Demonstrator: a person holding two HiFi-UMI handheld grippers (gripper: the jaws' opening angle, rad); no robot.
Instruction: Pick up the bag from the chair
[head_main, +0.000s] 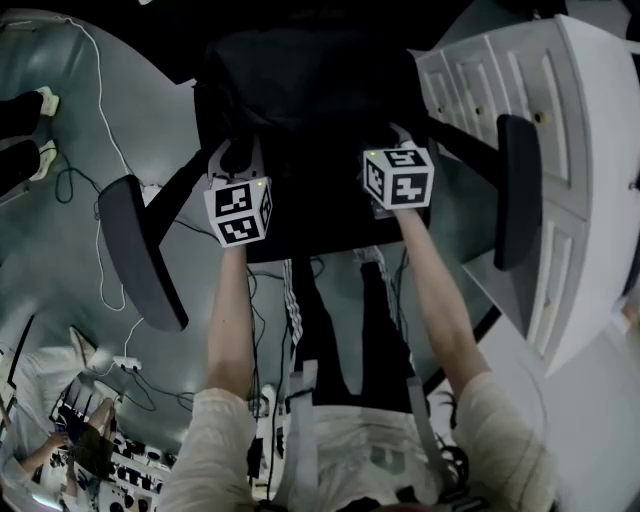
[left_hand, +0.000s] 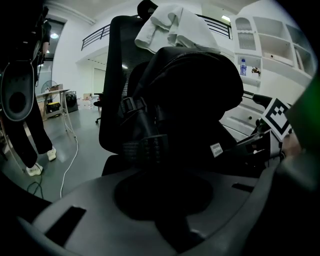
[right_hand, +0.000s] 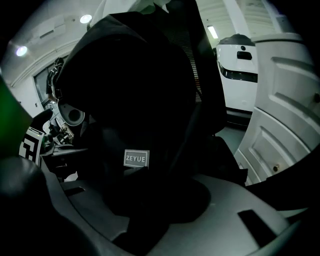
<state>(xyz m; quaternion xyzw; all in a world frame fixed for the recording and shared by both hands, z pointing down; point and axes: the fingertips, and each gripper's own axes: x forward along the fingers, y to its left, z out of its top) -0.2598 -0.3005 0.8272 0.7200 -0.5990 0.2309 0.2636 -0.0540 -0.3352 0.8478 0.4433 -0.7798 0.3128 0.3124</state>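
Observation:
A black bag (head_main: 300, 90) sits on the seat of a black office chair (head_main: 310, 225). My left gripper (head_main: 238, 205) is against the bag's left side and my right gripper (head_main: 398, 178) against its right side; their tips are lost in the dark fabric. In the left gripper view the bag (left_hand: 195, 95) fills the middle, its strap buckle (left_hand: 145, 146) close above the left gripper (left_hand: 165, 200). In the right gripper view the bag (right_hand: 130, 90) carries a grey label (right_hand: 136, 158), and black fabric runs down into the right gripper (right_hand: 160, 200). Neither pair of jaws shows clearly.
The chair's armrests (head_main: 140, 250) (head_main: 518, 190) flank both arms. A white cabinet (head_main: 545, 130) stands close on the right. Cables (head_main: 100, 130) trail over the grey floor on the left. A white cloth (left_hand: 175, 25) hangs over the chair back. A person's legs (left_hand: 30, 130) stand at the left.

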